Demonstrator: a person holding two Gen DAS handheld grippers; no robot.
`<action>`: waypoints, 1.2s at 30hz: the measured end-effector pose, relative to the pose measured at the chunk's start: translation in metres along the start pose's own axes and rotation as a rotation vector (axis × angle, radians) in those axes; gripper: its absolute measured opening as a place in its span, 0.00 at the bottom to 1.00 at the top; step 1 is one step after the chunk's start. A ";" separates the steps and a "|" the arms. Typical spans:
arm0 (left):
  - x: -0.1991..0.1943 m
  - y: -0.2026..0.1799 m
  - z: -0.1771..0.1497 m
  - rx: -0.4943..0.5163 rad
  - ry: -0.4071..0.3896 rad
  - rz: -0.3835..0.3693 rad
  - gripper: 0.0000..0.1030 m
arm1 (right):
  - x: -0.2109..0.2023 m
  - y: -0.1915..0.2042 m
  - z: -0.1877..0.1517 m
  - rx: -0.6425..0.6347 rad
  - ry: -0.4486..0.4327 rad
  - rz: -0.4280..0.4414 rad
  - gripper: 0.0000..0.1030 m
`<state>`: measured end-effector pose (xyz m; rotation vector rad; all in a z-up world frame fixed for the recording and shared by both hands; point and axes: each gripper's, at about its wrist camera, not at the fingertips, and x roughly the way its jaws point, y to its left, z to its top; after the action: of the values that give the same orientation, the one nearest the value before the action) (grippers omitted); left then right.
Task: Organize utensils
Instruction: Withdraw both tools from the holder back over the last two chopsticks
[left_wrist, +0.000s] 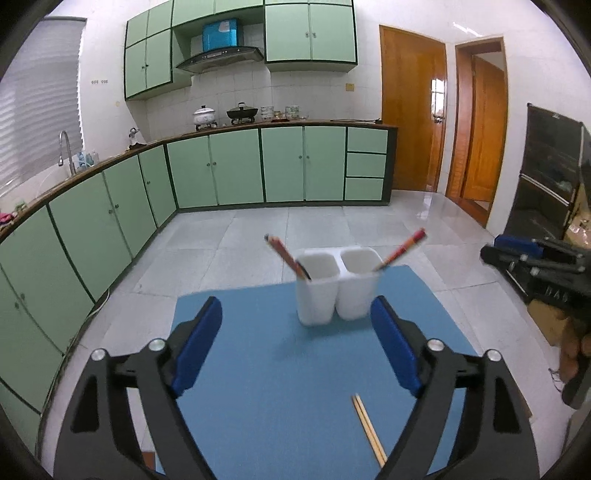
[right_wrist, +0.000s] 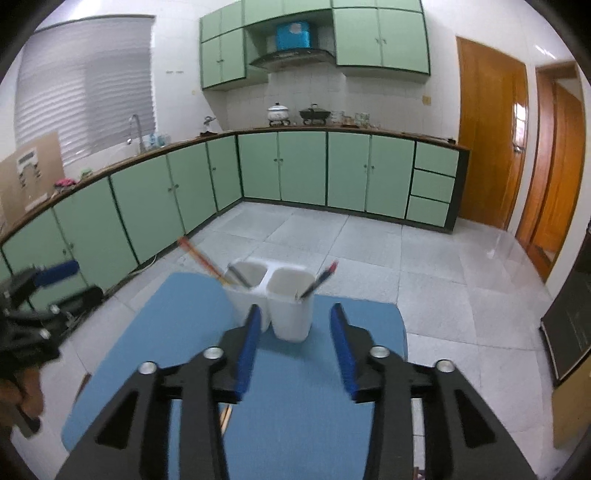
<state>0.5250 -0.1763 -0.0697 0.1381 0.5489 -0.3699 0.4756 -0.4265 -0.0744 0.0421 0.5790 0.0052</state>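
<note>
left wrist view: my left gripper (left_wrist: 295, 345) gapes wide and empty, my right gripper (right_wrist: 293, 341) half open, empty too. white holder (left_wrist: 334, 291) stands ahead, chopsticks (left_wrist: 367, 428) lie under my right finger. next: descend, pinch them.

We see blue mat (left_wrist: 280, 369), plain. White twin-cup holder (left_wrist: 334, 291). Red-orange patterned chopsticks (left_wrist: 286, 256) in left cup, red-and-dark ones (left_wrist: 400, 251) in right cup. Pale wood chopsticks (left_wrist: 369, 430) on mat. We log left gripper (left_wrist: 295, 345) black with blue pads (left_wrist: 195, 350); right gripper (right_wrist: 293, 347) same. Cabinets (left_wrist: 236, 168) mint green, dark trim. Doors (left_wrist: 410, 110) orange-brown. Floor (left_wrist: 369, 229) light grey tile.
</note>
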 end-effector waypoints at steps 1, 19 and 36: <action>-0.008 -0.001 -0.005 -0.005 0.001 0.003 0.82 | -0.007 0.005 -0.011 -0.011 -0.004 0.004 0.41; -0.120 0.002 -0.122 -0.123 0.011 0.023 0.85 | -0.078 0.040 -0.166 0.057 0.008 0.065 0.46; -0.121 0.014 -0.225 -0.192 0.150 0.043 0.86 | -0.036 0.099 -0.286 -0.041 0.145 0.041 0.47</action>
<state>0.3258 -0.0754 -0.1950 -0.0074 0.7247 -0.2646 0.2894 -0.3169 -0.2897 0.0133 0.7230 0.0603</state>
